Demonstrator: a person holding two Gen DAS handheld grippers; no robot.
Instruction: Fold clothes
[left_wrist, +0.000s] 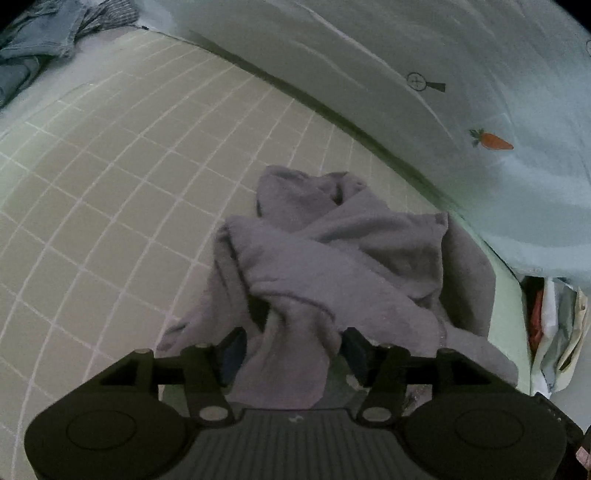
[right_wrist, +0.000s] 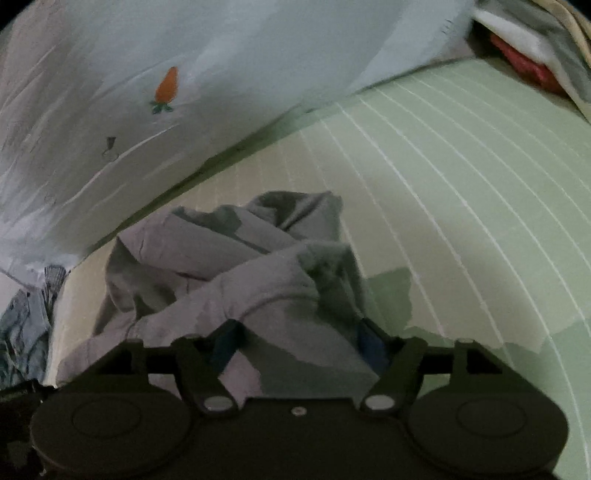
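Looked soft, limp: grey garment (left_wrist: 332, 258), bunched. Left gripper (left_wrist: 291, 350), right gripper (right_wrist: 295, 339) both spread around near folds, unclenched.

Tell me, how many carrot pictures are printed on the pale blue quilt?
1. The carrot is on the pale blue quilt, beyond the grey garment; the right wrist view shows it too. Folds may hide others.

Grey garment (left_wrist: 332, 258), soft fleece-like knit, lying crumpled and unfolded in a loose heap. Left wrist view: bulk sits low centre, with a twisted fold running toward 6 o'clock, a rumpled peak at 12 o'clock, and a flap draped toward 4 o'clock. Right wrist view: same grey garment (right_wrist: 236, 280) bunched low centre; a hem-like band curves across it and folds rise toward 1 o'clock.
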